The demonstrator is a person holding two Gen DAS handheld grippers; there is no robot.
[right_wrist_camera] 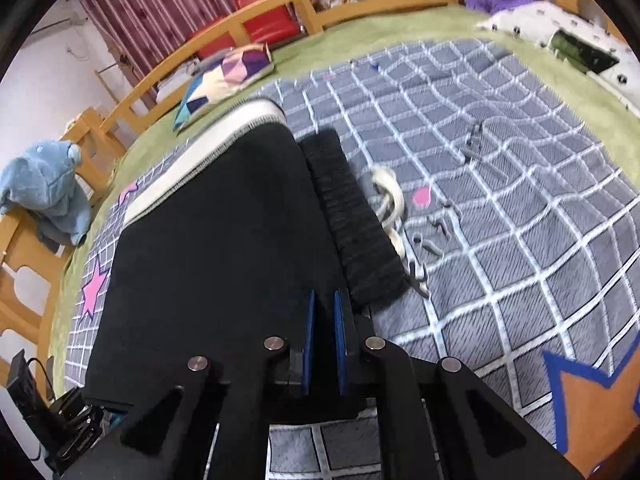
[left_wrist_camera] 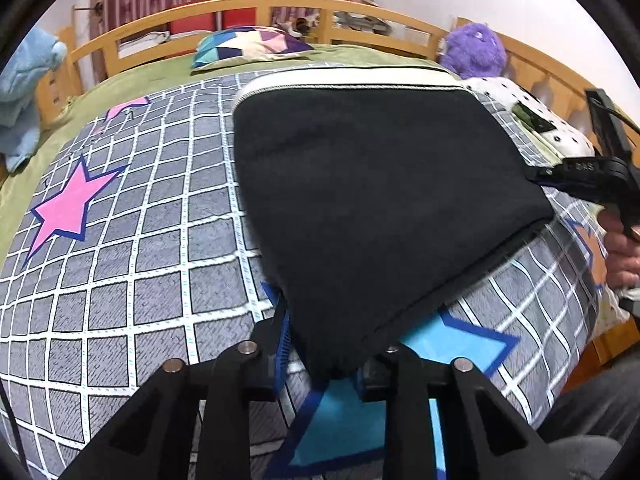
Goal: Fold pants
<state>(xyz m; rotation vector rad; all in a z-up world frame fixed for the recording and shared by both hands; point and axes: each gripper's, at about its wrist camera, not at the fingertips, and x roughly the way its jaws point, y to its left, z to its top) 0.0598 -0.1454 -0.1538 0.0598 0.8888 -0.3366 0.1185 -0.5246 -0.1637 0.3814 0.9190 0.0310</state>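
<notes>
The black pants (left_wrist_camera: 384,200) lie folded flat on the bed, spread over a grey checked blanket (left_wrist_camera: 140,264) printed with pink, blue and orange stars. A white band with a grey stitched edge (right_wrist_camera: 208,148) runs along their far side, and a ribbed black cuff or waistband (right_wrist_camera: 356,224) lies along their right edge, with pale cords (right_wrist_camera: 390,200) spilling out just beside it onto the blanket.

The left gripper (left_wrist_camera: 324,354) sits at the near corner of the pants, its blue-padded jaws drawn in narrow with that corner of dark cloth pinched between them. The right gripper (right_wrist_camera: 324,344) is at the near right edge of the pants; its jaws stand close together, nearly shut, with black fabric lying under and between the pads, though whether they actually bite on it I cannot tell. From the left wrist view the right gripper shows at the far right corner of the pants, a hand (left_wrist_camera: 622,248) wrapped around its handle.

Beyond the blanket there is a green sheet (left_wrist_camera: 132,76), a patchwork pillow (left_wrist_camera: 248,46), a purple plush toy (left_wrist_camera: 476,50) and a wooden bed rail (left_wrist_camera: 280,4).
</notes>
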